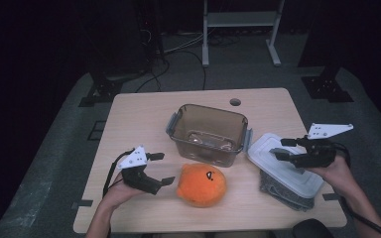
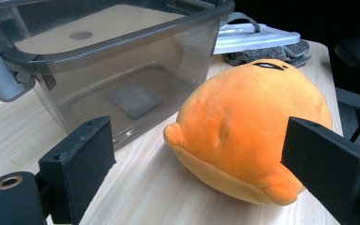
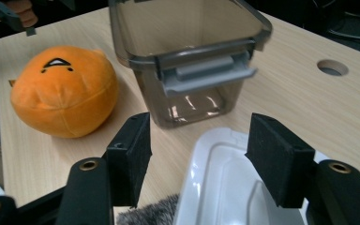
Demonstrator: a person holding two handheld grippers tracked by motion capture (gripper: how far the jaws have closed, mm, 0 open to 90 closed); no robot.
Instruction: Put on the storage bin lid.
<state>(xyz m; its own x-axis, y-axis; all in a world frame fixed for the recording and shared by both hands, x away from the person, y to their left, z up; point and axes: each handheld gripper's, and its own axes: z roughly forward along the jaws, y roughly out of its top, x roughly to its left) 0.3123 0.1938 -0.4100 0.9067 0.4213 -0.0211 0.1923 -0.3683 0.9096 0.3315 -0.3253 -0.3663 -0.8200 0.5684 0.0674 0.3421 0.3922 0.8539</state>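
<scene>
Your left gripper (image 1: 159, 168) sits w/ jaws apart, just left of the orange plush (image 1: 201, 184) near the clear bin (image 1: 207, 133). Your right gripper (image 1: 283, 149), jaws apart, hovers over the white lid (image 1: 284, 162), far right.

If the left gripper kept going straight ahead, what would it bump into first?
Most likely the orange plush toy. The left gripper has open jaws, and the toy sits just ahead, toward the right one. The clear plastic box stands farther back on the left.

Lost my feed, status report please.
Left gripper open beside round orange plush toy. Right gripper open above white plastic lid. Clear grey plastic container empty, nothing blocking.
</scene>
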